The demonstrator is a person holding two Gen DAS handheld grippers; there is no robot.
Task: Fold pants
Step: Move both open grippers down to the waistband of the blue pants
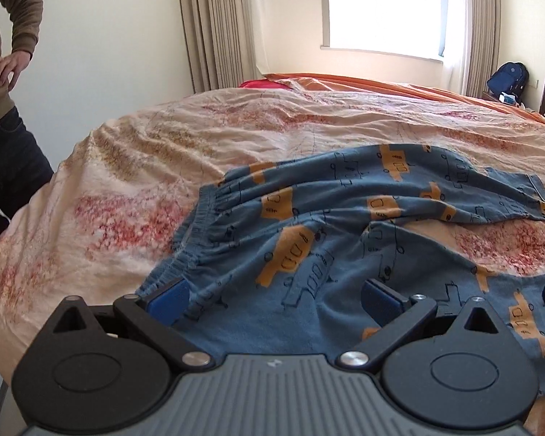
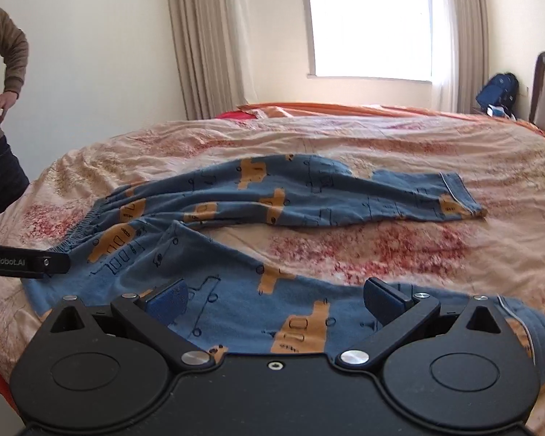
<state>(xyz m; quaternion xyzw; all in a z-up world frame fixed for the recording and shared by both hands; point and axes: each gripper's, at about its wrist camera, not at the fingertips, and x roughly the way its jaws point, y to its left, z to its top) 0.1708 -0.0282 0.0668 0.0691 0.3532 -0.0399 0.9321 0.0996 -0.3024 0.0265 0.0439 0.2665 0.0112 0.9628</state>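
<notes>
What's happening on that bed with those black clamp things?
Someone holds a two-finger gripper in each hand to fold the blue pants spread on the bed. Both the left gripper and right gripper hover open over the near leg, gripping nothing. The legs lie apart, unfolded. Another person stands watching.

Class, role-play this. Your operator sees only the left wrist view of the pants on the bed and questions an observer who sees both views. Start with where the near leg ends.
Operator: The near leg runs off my picture. Where is its cuff?
Observer: The near cuff lies just outside the right-hand finger of the right gripper.
Operator: Is that gripper pinching cloth?
Observer: No. Its jaws stand open over the pants.
Operator: Where does my left gripper sit?
Observer: Seen from the side, its finger is at the near end of the waistband. I cannot tell whether it touches.
</notes>
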